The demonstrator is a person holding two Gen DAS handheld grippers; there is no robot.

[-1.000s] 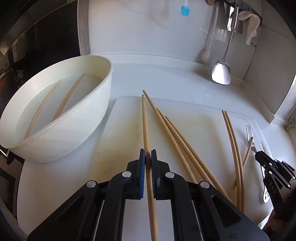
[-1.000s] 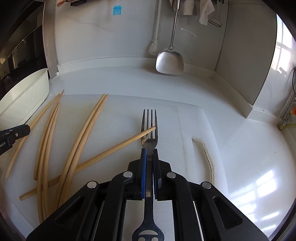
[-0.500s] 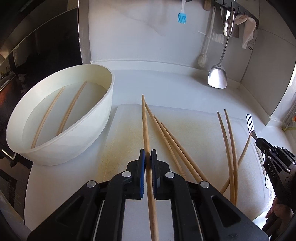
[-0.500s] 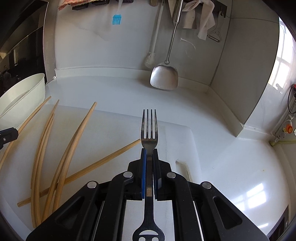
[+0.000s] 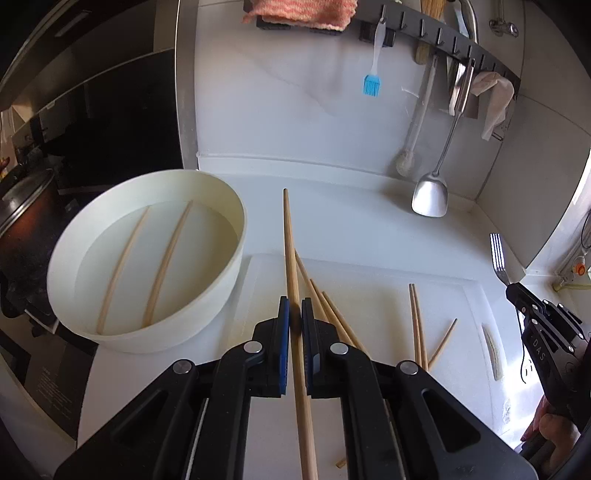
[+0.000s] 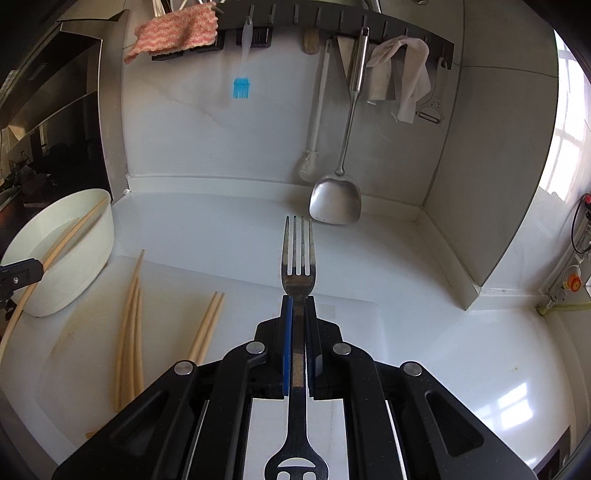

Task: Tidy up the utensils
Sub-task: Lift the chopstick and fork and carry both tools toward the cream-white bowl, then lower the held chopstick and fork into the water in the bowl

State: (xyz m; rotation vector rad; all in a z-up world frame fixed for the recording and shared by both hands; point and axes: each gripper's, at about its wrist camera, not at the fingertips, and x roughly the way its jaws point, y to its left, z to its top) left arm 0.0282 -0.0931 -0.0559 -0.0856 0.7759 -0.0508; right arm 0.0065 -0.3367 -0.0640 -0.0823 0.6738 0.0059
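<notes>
Chopstick sits clamped in the closed left tool above the cutting board; fork sits clamped in the right tool, both raised clear for sorting, likely toward the bowl.

It was a home kitchen. A white worktop ran into a tiled corner, and at twelve o'clock a dark hook rail on the wall carried a blue basting brush, a steel spatula, a dish brush, a peeler and cloths. A cooking pot sat at nine o'clock, and a white cutting board lay on the worktop.
</notes>
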